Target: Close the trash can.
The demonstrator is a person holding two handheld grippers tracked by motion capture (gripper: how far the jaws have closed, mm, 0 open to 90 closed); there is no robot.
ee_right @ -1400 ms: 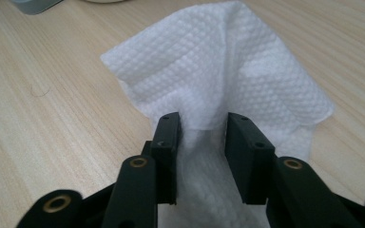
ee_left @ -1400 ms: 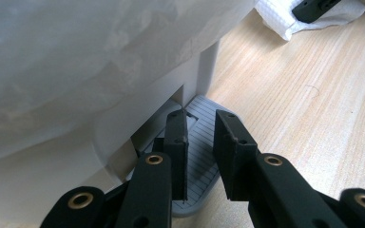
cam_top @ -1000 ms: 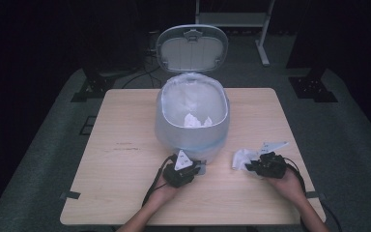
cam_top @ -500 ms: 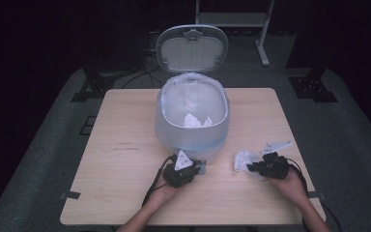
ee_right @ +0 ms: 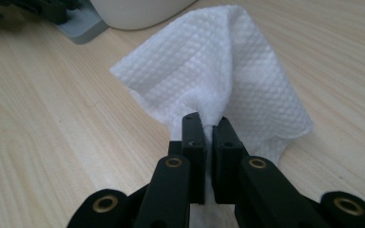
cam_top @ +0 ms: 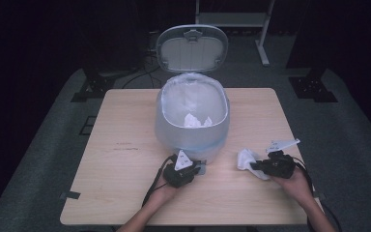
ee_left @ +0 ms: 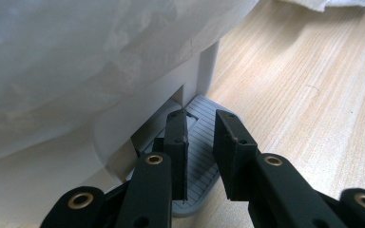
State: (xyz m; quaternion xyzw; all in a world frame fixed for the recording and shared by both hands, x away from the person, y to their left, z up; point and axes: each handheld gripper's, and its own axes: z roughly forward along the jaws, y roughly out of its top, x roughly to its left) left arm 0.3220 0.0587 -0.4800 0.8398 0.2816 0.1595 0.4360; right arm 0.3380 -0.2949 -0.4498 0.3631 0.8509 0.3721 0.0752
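the right claw (ee_right: 208, 124) is clenched on a white tissue (ee_right: 218, 71) at lower right of the worktop (cam_top: 125, 125). the left claw (ee_left: 202, 130) sits clenched on the bin (cam_top: 192, 128) pedal (ee_left: 202, 147).

Left tongs (cam_top: 196, 166): matte black body, grey three-cornered plate on top bearing small dark marks, black cable looping back along the forearm. Right tongs (cam_top: 251, 166): same black build, its grey plate standing off the top, black cable trailing past the wrist. In both gripper views each jaw was a flat, rectangular black block mounted on a broader black link. Brass-coloured round bushings sat at the link pivots, two per side. Small recessed screws showed on the jaw faces. Forearms bare as far as visible; no sleeves or gloves seen.
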